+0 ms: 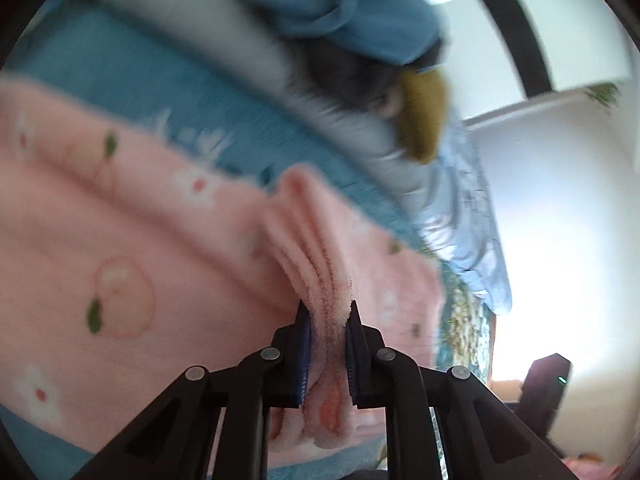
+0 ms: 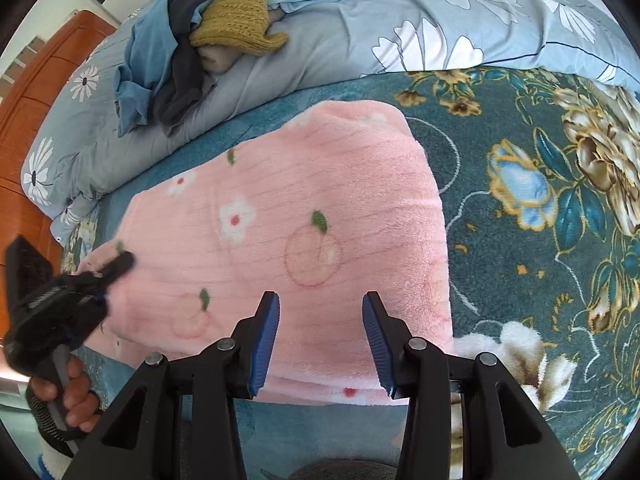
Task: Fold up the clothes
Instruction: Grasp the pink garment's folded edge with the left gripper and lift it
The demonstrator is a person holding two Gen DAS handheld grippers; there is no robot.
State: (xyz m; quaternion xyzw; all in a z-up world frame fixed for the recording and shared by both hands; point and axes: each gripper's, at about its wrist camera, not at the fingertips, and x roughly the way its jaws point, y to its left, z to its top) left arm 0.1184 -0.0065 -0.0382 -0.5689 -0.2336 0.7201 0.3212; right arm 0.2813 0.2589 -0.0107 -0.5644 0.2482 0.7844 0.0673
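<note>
— What is my left gripper [image 1: 327,322] doing?
— Its fingers are pinching a bunched edge of the pink fleece garment [image 2: 304,216], which is lying on the bed [image 2: 520,208].
— And my right gripper [image 2: 320,316]?
— It is hovering over the garment's near edge, fingers spread.

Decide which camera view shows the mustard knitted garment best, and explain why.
The right wrist view: the mustard knitted garment is sharp there, lying on the clothes pile, its knit visible. The left wrist view shows only a motion-blurred yellow patch.
</note>
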